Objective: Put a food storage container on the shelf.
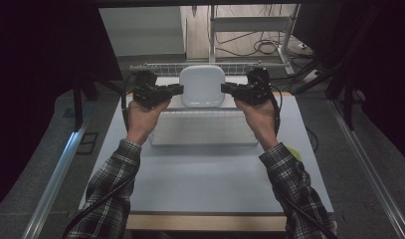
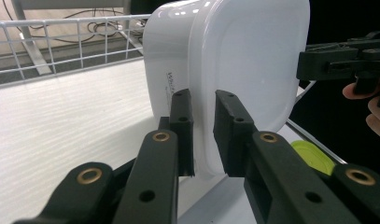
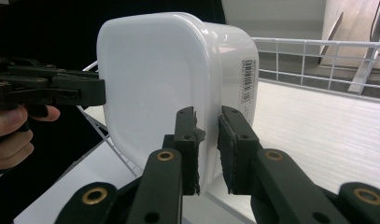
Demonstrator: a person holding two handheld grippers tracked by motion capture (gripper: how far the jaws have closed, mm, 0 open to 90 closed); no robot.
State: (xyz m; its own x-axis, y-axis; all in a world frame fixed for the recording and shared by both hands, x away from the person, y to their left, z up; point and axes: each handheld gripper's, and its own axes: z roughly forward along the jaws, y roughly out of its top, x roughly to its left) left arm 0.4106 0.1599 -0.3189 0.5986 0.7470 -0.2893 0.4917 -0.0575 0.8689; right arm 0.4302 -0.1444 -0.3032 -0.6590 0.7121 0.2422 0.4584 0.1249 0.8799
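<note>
Above the table (image 1: 205, 174), both hands level, left fingers (image 2: 180, 121) and right fingers (image 3: 236, 135) grasping the white box (image 1: 202, 85).

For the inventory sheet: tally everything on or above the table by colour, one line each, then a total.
White: 3 – lidded container held between both grippers, tray, wire basket
Black: 2 – left hand-held gripper, right hand-held gripper, each clamped on the container's rim
Yellow-green: 1 – small round disc on the table
Total: 6
</note>
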